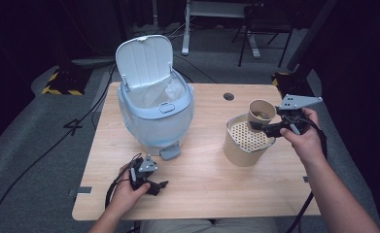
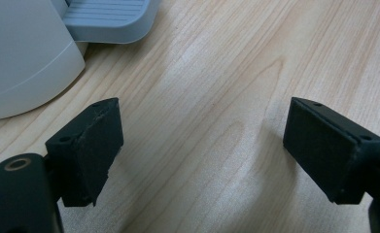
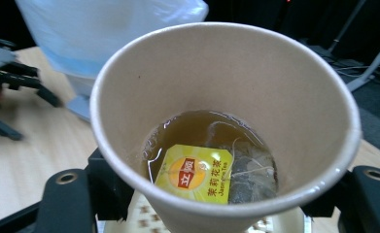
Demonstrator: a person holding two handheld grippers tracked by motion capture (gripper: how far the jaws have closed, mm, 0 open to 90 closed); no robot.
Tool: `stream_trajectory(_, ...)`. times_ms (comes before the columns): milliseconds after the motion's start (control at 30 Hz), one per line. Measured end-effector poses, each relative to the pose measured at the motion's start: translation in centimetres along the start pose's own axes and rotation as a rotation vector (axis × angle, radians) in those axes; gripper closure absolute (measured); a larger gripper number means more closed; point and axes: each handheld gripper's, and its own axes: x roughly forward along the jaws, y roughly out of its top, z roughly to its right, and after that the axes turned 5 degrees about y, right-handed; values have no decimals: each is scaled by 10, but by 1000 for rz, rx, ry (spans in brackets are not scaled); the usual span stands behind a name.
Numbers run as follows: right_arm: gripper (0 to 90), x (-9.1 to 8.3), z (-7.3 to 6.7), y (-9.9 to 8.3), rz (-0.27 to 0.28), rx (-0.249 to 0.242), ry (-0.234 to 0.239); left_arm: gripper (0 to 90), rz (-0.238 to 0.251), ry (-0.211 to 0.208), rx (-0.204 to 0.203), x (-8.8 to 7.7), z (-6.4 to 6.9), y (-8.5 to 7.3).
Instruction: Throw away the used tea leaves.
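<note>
My right gripper (image 1: 265,127) is shut on a tan paper cup (image 1: 261,110) and holds it just above a beige tub with a perforated strainer top (image 1: 246,141). In the right gripper view the cup (image 3: 294,97) holds brown tea and a tea bag with a yellow tag (image 3: 195,174), with a black jaw on either side of it. My left gripper (image 1: 151,182) rests low at the table's front left. Its jaws stand open over bare wood (image 2: 204,145) with nothing between them.
A light blue pedal bin (image 1: 154,114) with its lid up and a bag liner stands at the table's back left; its pedal (image 2: 107,19) lies just ahead of my left gripper. The wooden table (image 1: 202,179) has a cable hole (image 1: 229,96) near the far edge.
</note>
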Motion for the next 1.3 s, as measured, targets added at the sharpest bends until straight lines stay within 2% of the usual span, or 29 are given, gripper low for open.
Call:
stream_trajectory(167, 300, 0, 19, -5, 5, -8, -29, 152, 0, 0, -1, 0, 0, 0)
stream_trajectory(367, 301, 1, 27, -7, -37, -108, -120, 152, 0, 0, 0, 0, 0, 0)
stream_trajectory(500, 300, 2, 26, -8, -80, -197, -178, 152, 0, 0, 0, 0, 0, 0)
stream_trajectory(633, 300, 4, 20, -10, -149, -314, -255, 152, 0, 0, 0, 0, 0, 0)
stream_trajectory(833, 299, 6, 13, -12, -219, -447, -328, 152, 0, 0, -1, 0, 0, 0)
stream_trajectory(1033, 298, 8, 6, -13, -322, -607, -404, 152, 0, 0, 0, 0, 0, 0)
stream_trajectory(1167, 298, 11, 1, -14, -382, -690, -446, 152, 0, 0, 0, 0, 0, 0)
stream_trajectory(1300, 297, 16, -2, -17, -427, -742, -470, 152, 0, 0, 0, 0, 0, 0)
